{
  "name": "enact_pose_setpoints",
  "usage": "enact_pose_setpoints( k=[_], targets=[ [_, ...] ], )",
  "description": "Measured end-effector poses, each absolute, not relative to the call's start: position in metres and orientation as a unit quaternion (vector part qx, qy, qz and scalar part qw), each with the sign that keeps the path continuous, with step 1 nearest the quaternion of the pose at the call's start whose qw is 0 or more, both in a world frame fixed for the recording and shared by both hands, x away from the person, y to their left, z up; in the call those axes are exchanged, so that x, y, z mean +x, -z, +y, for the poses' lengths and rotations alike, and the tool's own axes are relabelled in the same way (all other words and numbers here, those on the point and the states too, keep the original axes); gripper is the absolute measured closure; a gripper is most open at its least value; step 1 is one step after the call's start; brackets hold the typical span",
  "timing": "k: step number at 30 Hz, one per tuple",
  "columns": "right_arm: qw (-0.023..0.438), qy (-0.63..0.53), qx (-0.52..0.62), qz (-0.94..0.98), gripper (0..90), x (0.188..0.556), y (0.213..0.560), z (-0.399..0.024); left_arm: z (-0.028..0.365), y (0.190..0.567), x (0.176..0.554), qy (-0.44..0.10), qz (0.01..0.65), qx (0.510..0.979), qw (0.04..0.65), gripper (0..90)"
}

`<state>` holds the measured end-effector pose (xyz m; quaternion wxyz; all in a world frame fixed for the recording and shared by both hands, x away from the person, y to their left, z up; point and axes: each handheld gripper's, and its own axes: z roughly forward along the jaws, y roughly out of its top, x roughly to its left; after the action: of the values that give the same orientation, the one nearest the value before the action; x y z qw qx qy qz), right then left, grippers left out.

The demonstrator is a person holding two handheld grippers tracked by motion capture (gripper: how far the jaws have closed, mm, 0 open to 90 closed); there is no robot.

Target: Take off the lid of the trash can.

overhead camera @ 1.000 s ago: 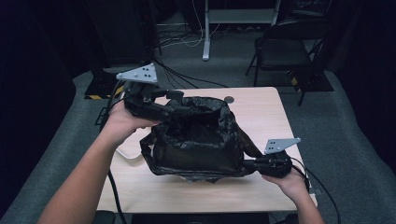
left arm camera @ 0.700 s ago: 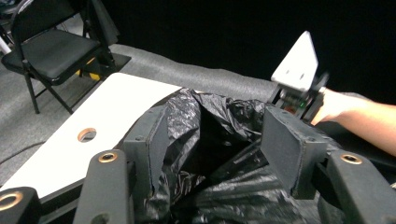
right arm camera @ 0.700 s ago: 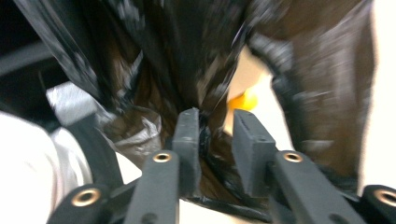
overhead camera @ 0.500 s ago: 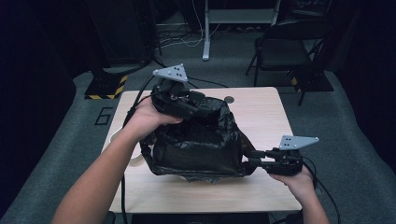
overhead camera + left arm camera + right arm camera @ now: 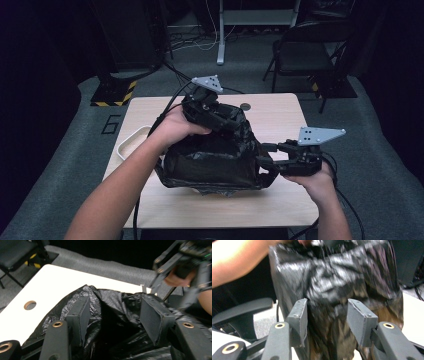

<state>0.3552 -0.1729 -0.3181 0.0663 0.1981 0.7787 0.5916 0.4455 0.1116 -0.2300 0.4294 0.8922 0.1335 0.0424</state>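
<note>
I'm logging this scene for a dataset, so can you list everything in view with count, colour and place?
bag: one, black plastic, crumpled, middle of the table
table: one, light wood, with a round hole near its far edge
tray: one, white, at the table's left edge, partly behind the forearm
chair: one, dark, on the floor beyond the table's far right
post: one, pale, on the floor behind the table
striped base: one, yellow and black, floor at far left
left hand-held gripper: one, black, jaws around the bag's top folds
right hand-held gripper: one, black, at the bag's right side, jaws just opened
forearms: two, entering from the bottom
</note>
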Motion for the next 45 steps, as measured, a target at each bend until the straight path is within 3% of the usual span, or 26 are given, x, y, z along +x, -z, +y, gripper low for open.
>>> enact_pose_setpoints(
  k=[21,26,30,34,37,45],
  targets=[
    [0.056,-0.569,0.167,0.803,49.8,0.354,0.338,-0.158,0.09,0.252,0.467,-0.042,0.147,0.92,0.36,41.0],
    [0.05,-0.557,0.172,0.811,55.4,0.357,0.345,-0.155,0.091,0.255,0.466,-0.055,0.136,0.93,0.338,43.0],
    [0.046,-0.551,0.169,0.816,75.4,0.357,0.349,-0.154,0.087,0.257,0.466,-0.06,0.134,0.933,0.329,42.6],
    [0.045,-0.547,0.163,0.82,86.4,0.358,0.352,-0.153,0.082,0.265,0.467,-0.074,0.125,0.949,0.281,43.0],
    [0.043,-0.545,0.162,0.822,88.8,0.359,0.354,-0.153,0.076,0.274,0.465,-0.079,0.101,0.961,0.247,44.9],
    [0.037,-0.538,0.166,0.825,89.6,0.362,0.359,-0.155,0.07,0.283,0.468,-0.053,0.102,0.963,0.243,45.8]
  ],
)
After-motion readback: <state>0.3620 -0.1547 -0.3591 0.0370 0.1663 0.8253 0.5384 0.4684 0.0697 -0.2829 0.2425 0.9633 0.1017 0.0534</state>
